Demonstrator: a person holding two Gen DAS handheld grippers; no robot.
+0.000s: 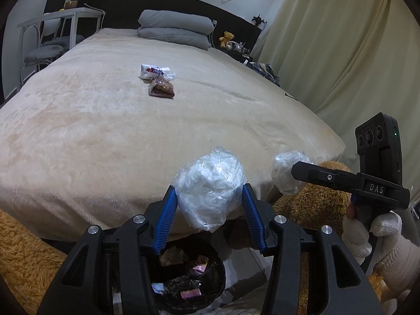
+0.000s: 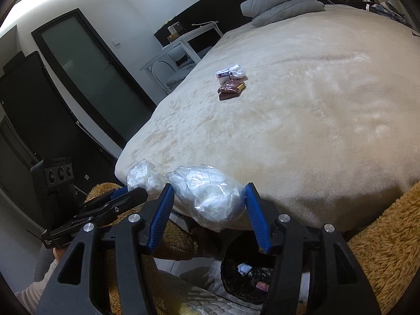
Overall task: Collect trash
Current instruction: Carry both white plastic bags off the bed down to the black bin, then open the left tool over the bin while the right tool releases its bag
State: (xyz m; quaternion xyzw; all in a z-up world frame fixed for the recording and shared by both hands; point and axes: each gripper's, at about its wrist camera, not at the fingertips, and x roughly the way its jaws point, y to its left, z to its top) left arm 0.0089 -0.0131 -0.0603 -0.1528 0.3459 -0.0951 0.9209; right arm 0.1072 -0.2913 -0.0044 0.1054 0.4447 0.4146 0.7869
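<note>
Progress: partway | we grip a crumpled plastic wad [image 1: 210, 186] in the left gripper [image 1: 210, 204], another wad [image 2: 210, 197] in the right gripper [image 2: 210, 210], above the bin [image 1: 210, 294] (already littered) | left: white wrapper [image 1: 155, 71], brown wrapper [image 1: 161, 89] on bed [image 1: 105, 131].

Counts around the bed

Two grippers, left gripper [image 1: 210, 197] and right gripper [image 2: 210, 197], each clamp one clear plastic bundle: two bundles in all, one [image 1: 210, 189] in the left, one [image 2: 210, 197] in the right. Two wrappers lie on the one bed [image 1: 105, 131], a white wrapper [image 1: 155, 71] touching a dark red wrapper [image 1: 161, 89]. One black bin [image 1: 189, 278] sits below with several scraps inside. One folded grey quilt [image 1: 176, 29], one small teddy bear [image 1: 227, 38], one white desk [image 1: 65, 15].
</note>
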